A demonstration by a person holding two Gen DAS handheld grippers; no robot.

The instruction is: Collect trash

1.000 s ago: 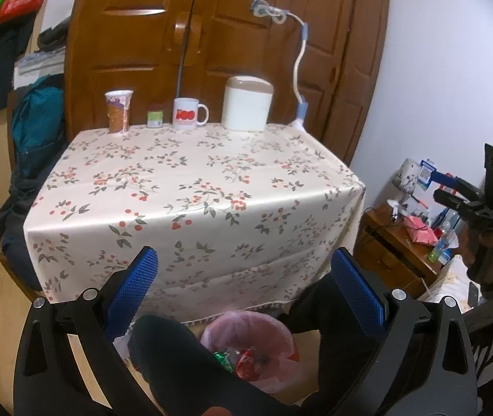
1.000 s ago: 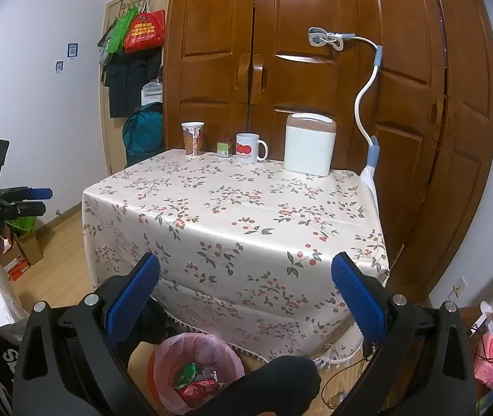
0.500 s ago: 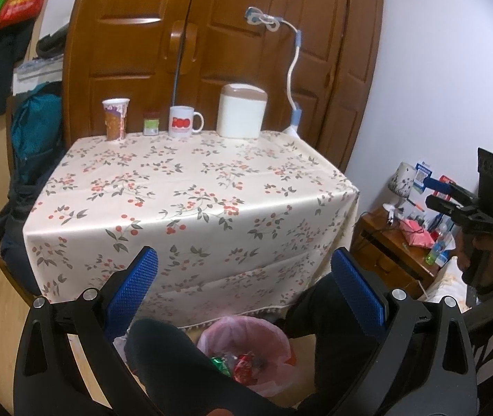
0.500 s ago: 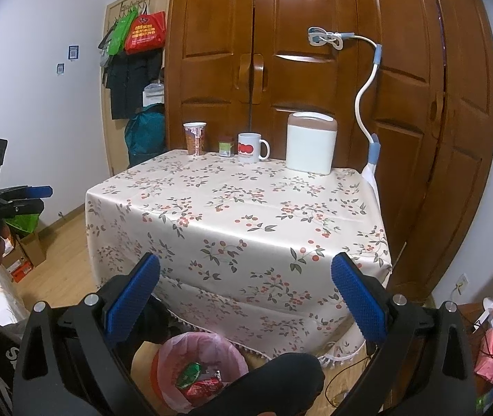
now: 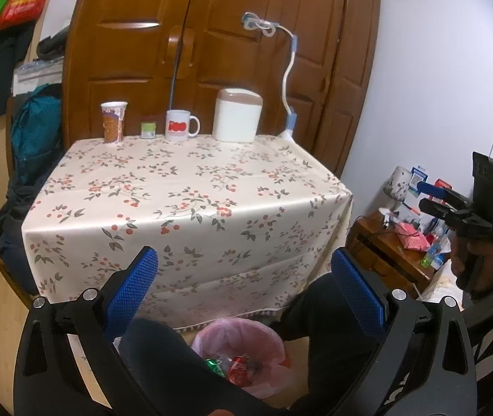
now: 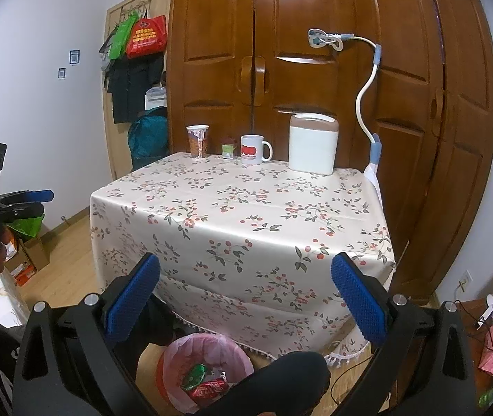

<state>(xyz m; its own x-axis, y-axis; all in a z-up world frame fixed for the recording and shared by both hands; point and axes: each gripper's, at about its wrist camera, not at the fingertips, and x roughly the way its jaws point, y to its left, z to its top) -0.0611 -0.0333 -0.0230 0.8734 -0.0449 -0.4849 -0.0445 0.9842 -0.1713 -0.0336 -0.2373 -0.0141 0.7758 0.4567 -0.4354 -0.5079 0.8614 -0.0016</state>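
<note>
Bedroom scene: table (image 5: 184,187) with floral tablecloth sits in front of a brown wooden wardrobe (image 5: 232,52). Along the table's far edge, left to right: paper cup (image 5: 113,122), small green-label jar (image 5: 148,127), white mug (image 5: 179,125) with red print, white canister (image 5: 236,115) with brown lid. White gooseneck holder (image 5: 290,69) is clipped at the far right corner. Rest of the tabletop carries only the cloth.

Trash bin (image 5: 239,353) with pink liner stands on the floor at the table's near edge, between the person's dark-trousered knees (image 5: 163,357). Trash (image 6: 205,381) already inside: red and green wrappers; anything else in there is too small to tell.

Left gripper (image 5: 244,287): blue pads spread wide, nothing between them, held above the bin and aimed at the table. Right gripper (image 6: 245,287): same, fingers wide apart, empty. Each gripper shows in the other's view, held by a hand (image 5: 468,270) off to the side, well apart.

Nightstand (image 5: 395,242) with clutter at far right; bags (image 6: 142,34) hang on the door at left.
</note>
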